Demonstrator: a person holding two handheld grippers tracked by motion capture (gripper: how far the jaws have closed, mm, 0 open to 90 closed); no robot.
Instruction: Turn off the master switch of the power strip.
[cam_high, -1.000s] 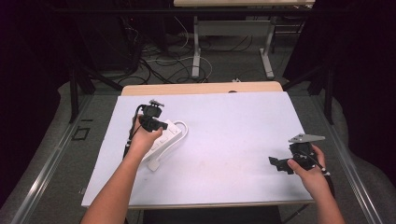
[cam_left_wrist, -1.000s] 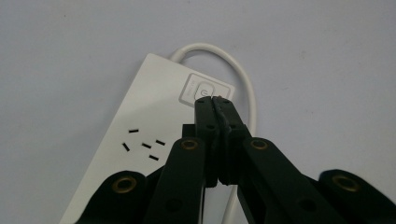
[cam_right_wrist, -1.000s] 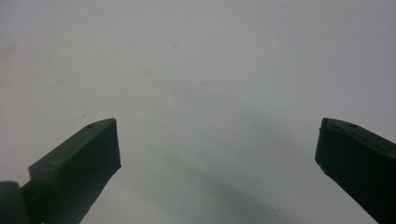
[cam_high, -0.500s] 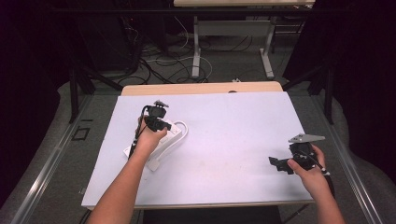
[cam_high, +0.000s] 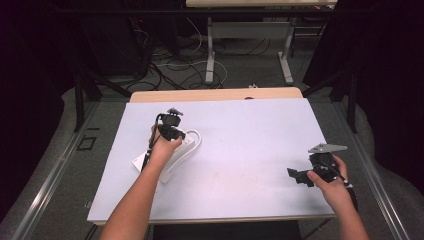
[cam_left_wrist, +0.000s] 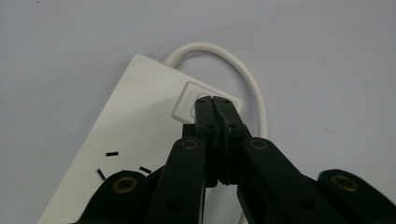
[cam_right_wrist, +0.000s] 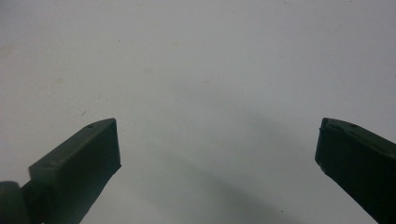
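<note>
Evenly lit white table (cam_high: 250, 130), dark surroundings beyond; soft shadows under jaws; right gripper view slightly blurred, murky.

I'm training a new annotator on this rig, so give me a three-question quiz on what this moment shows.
1. True or false: the left tongs are closed, with their tips at the square switch on the white power strip.
2. Multiple choice: the right tongs are A) shut on the cable, B) open over bare table, C) shut on the power strip.
3. Fill in: the strip's white cable leaves the switch end and bends in a ____.

Key: 1 true; 2 B; 3 loop.
</note>
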